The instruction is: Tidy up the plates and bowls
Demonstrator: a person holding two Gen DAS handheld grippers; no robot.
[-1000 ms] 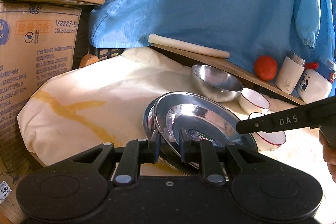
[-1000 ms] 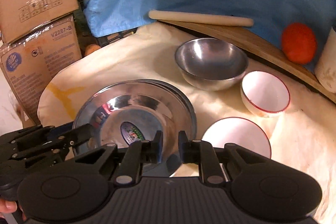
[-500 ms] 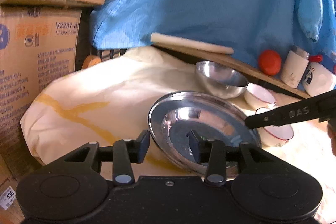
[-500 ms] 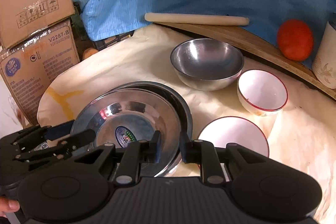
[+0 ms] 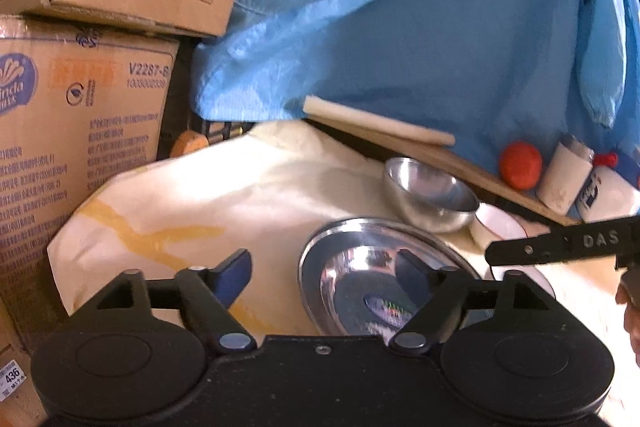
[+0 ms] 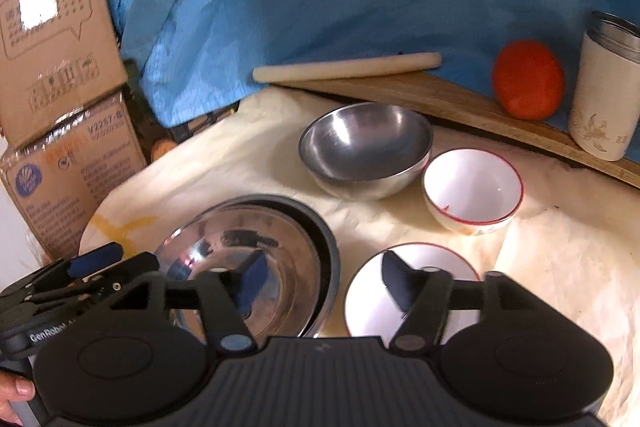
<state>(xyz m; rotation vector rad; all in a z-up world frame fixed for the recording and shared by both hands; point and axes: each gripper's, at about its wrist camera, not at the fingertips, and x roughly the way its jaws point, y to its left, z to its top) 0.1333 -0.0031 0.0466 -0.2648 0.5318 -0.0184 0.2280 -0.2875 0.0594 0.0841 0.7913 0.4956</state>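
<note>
A stack of steel plates (image 5: 372,275) (image 6: 272,247) lies on the cream cloth, the top one shiny with a sticker. My left gripper (image 5: 324,273) is open and empty, just in front of the stack's near rim. My right gripper (image 6: 320,277) is open and empty, above the gap between the plates and a near white red-rimmed bowl (image 6: 372,291). A steel bowl (image 6: 366,149) (image 5: 430,193) and a second white red-rimmed bowl (image 6: 472,191) (image 5: 498,227) stand behind. The right gripper's finger (image 5: 560,243) shows in the left wrist view.
Cardboard boxes (image 5: 72,147) (image 6: 60,75) stand at the left. A blue cloth (image 5: 400,27) hangs behind. A wooden board (image 6: 460,107) at the back carries a rolling pin (image 6: 348,67), an orange ball (image 6: 528,85) and a white cup (image 6: 606,91).
Both grippers have opened and let go of the top steel plate, which now lies on the stack. Both have pulled back a little.
</note>
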